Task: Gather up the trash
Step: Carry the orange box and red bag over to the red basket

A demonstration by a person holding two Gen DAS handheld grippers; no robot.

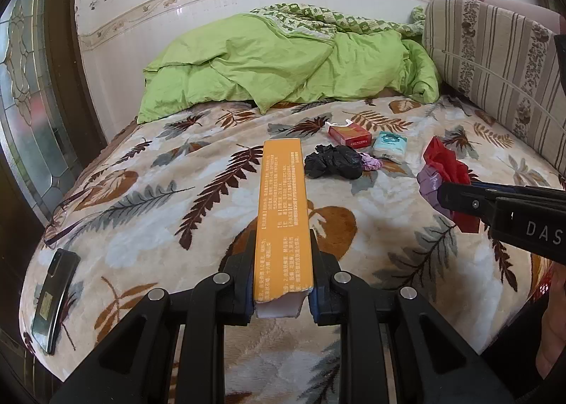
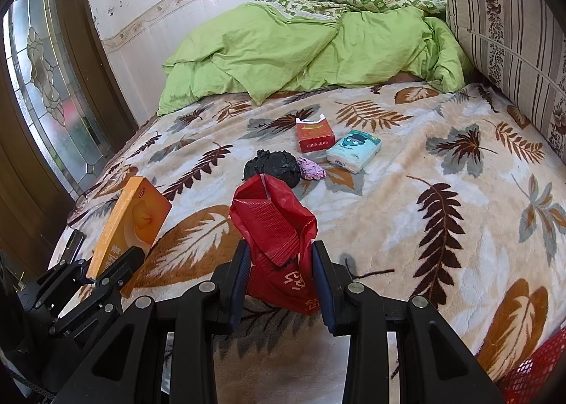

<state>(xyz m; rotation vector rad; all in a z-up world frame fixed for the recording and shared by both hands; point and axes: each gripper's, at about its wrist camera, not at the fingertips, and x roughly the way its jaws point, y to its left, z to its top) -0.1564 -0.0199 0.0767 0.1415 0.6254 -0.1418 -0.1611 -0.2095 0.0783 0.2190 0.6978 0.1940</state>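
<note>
My left gripper (image 1: 282,248) is shut on a long orange box (image 1: 281,206), held above the leaf-patterned blanket (image 1: 159,198); the box also shows in the right wrist view (image 2: 132,223). My right gripper (image 2: 281,255) is shut on a crumpled red plastic bag (image 2: 277,237), seen from the left wrist view (image 1: 447,165) with a purple scrap under it. On the blanket ahead lie a black crumpled bag (image 2: 274,165), a pink paper wad (image 2: 311,168), a red cigarette pack (image 2: 315,135) and a pale blue tissue pack (image 2: 353,151).
A green duvet (image 1: 283,64) is heaped at the back against the wall. A striped cushion (image 1: 495,64) stands on the right. A dark phone (image 1: 53,298) lies at the bed's left edge. A glass-panelled door (image 2: 46,78) is on the left. Red mesh (image 2: 530,375) shows at the lower right.
</note>
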